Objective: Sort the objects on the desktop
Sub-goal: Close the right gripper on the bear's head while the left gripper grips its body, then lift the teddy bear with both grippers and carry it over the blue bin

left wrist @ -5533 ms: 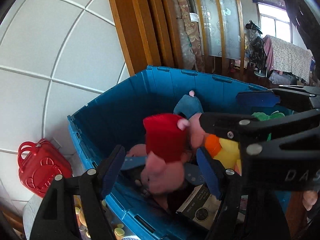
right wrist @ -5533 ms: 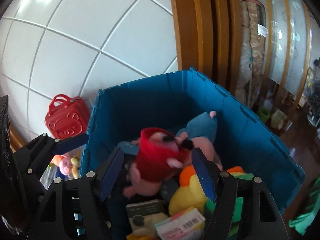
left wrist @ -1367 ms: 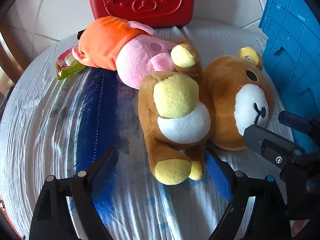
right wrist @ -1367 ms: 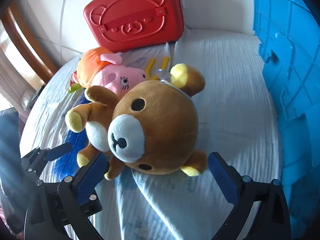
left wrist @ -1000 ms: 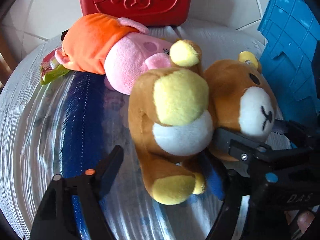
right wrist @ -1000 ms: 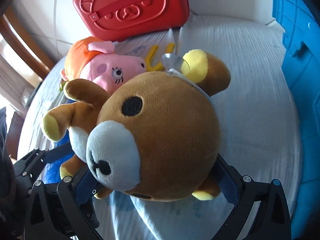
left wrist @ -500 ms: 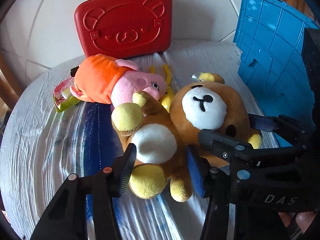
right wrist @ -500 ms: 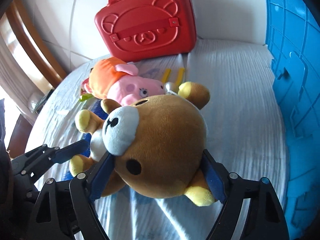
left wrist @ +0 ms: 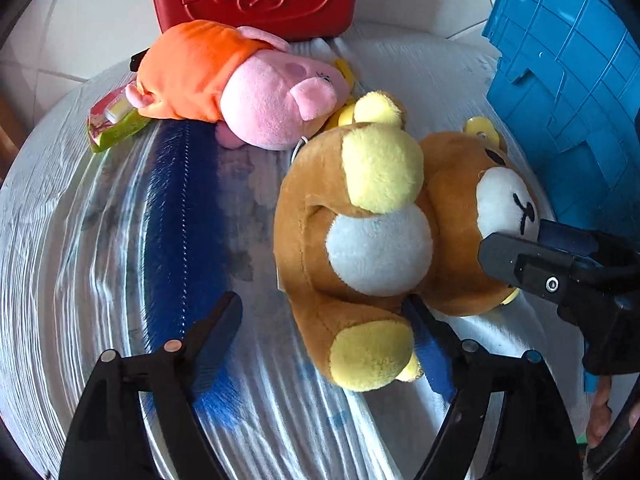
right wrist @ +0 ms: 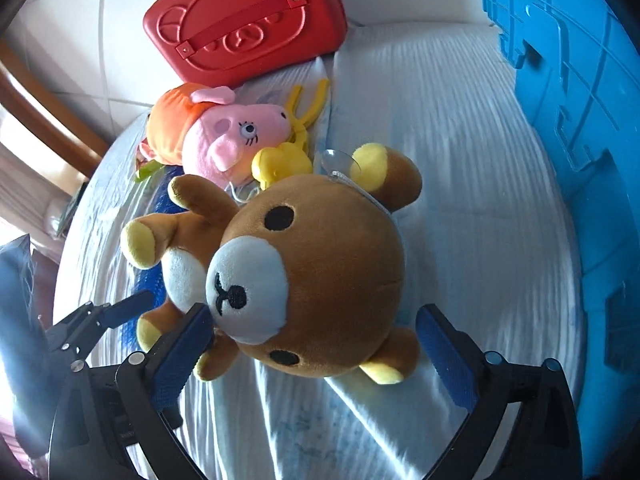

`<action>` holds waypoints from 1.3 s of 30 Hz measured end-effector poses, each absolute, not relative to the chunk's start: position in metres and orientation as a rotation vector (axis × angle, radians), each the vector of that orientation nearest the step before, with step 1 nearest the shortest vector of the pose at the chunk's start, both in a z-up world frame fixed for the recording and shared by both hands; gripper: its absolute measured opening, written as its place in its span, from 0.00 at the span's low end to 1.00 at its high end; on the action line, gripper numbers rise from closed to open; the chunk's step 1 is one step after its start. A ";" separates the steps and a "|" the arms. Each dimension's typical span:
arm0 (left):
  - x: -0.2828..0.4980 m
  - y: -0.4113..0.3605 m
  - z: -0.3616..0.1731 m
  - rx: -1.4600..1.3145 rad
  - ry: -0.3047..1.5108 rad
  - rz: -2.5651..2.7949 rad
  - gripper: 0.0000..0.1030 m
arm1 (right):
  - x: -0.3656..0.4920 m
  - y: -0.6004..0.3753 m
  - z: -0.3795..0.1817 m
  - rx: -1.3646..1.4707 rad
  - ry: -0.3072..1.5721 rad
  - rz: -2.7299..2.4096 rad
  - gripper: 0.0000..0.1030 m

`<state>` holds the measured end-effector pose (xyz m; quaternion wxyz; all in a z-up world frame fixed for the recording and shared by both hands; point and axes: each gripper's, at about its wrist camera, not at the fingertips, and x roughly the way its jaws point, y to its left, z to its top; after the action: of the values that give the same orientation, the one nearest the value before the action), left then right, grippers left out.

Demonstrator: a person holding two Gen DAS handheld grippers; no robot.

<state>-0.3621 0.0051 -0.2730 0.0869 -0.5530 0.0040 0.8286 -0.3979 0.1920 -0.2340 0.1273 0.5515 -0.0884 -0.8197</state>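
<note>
A: Where's the brown bear plush (right wrist: pixel 312 264)?
B: Lying on the white-covered tabletop (right wrist: pixel 460 152), beside the pink pig plush (left wrist: pixel 240 88), near the blue crate (right wrist: pixel 580 100).
A: Left hand-held gripper (left wrist: pixel 328 340)?
B: Jaws opening, around the bear's leg, not clamping.
A: Right hand-held gripper (right wrist: pixel 316 340)?
B: Opening too, released, the bear's head between its jaws.

Round surface under a wrinkled white cloth (right wrist: pixel 440 128). On it: brown plush bear with yellow paws (right wrist: pixel 312 280) mid-surface, pink plush pig in orange hood (left wrist: pixel 240 84) just behind, red hard-shell bear-face case (right wrist: pixel 248 16) at far edge, blue plastic crate (right wrist: pixel 568 80) along right edge.
</note>
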 end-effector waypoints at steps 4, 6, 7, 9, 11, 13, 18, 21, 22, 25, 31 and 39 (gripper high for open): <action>-0.374 0.008 -0.283 -1.650 -0.022 2.437 0.89 | -0.410 0.186 -0.251 1.653 -0.209 -2.366 1.00; -0.376 0.014 -0.290 -1.639 0.007 2.433 0.89 | -0.417 0.185 -0.265 1.655 -0.255 -2.313 1.00; -0.377 0.017 -0.293 -1.632 0.028 2.436 0.83 | -0.419 0.185 -0.268 1.638 -0.266 -2.312 1.00; -0.376 0.020 -0.296 -1.627 0.020 2.412 0.68 | -0.421 0.186 -0.269 1.598 -0.265 -2.320 0.99; -0.372 0.023 -0.292 -1.600 0.055 2.442 0.66 | -0.418 0.184 -0.265 1.578 -0.226 -2.324 0.94; -0.367 0.022 -0.286 -1.586 0.039 2.452 0.66 | -0.413 0.184 -0.259 1.552 -0.203 -2.336 0.92; -0.353 0.021 -0.252 -1.500 0.075 2.515 0.66 | -0.400 0.187 -0.234 1.473 -0.221 -2.374 0.92; -0.346 0.016 -0.222 -1.435 0.079 2.553 0.66 | -0.394 0.186 -0.207 1.406 -0.219 -2.403 0.92; -0.343 0.014 -0.210 -1.409 0.083 2.568 0.66 | -0.391 0.183 -0.197 1.383 -0.214 -2.414 0.92; -0.333 0.009 -0.171 -1.318 0.102 2.618 0.66 | -0.385 0.177 -0.161 1.301 -0.195 -2.453 0.92; -0.315 0.012 -0.084 -1.099 0.154 2.702 0.66 | -0.365 0.174 -0.075 1.103 -0.176 -2.544 0.92; -0.299 0.061 0.026 -0.826 0.226 2.678 0.67 | -0.324 0.205 0.039 0.889 -0.157 -2.738 0.92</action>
<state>-0.2991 0.0612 0.0261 0.1644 -0.2897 0.0793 0.9396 -0.3243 0.2046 0.0391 0.1290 0.3057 -0.0540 -0.9418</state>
